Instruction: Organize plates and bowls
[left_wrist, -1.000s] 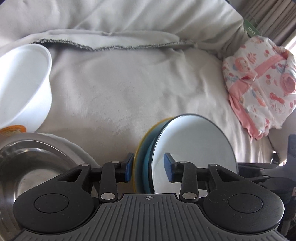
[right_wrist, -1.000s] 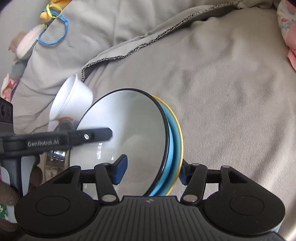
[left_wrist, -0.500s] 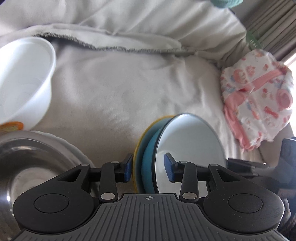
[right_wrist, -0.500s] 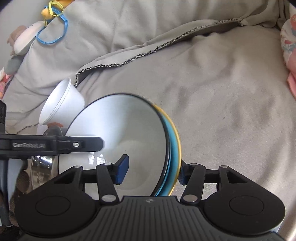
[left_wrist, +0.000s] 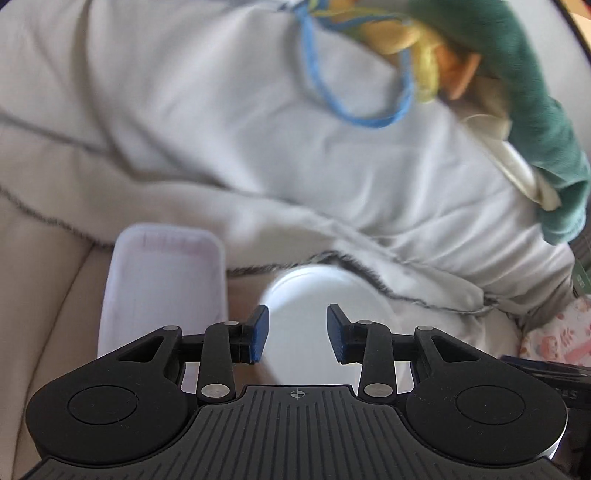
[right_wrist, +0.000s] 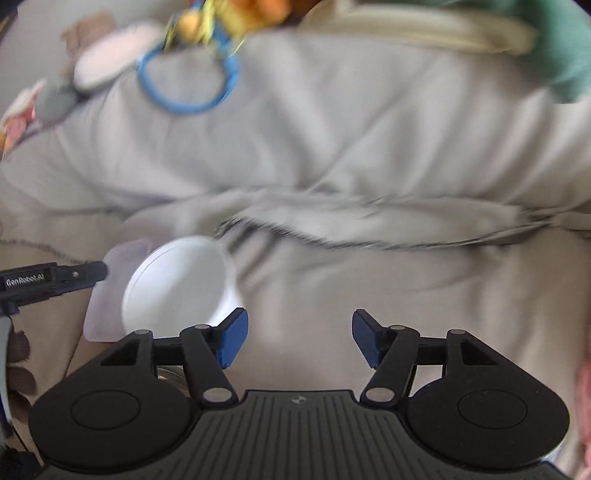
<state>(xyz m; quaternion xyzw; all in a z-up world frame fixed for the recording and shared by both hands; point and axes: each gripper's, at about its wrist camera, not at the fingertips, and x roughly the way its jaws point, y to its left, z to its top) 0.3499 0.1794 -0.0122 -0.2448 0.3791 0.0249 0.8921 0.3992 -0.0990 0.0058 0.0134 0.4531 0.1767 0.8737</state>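
Now that the plate stack has left both views, the left gripper (left_wrist: 297, 334) gapes empty low-centre. The right gripper (right_wrist: 298, 339) is opening, empty; the white bowl (left_wrist: 325, 314) looks next

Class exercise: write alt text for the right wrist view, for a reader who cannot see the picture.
The right gripper, its blue-padded fingers opening with nothing between them, points down at a grey blanket. A white bowl lies tipped on its side to the left, with the tip of the left gripper beside it. The picture is blurred.
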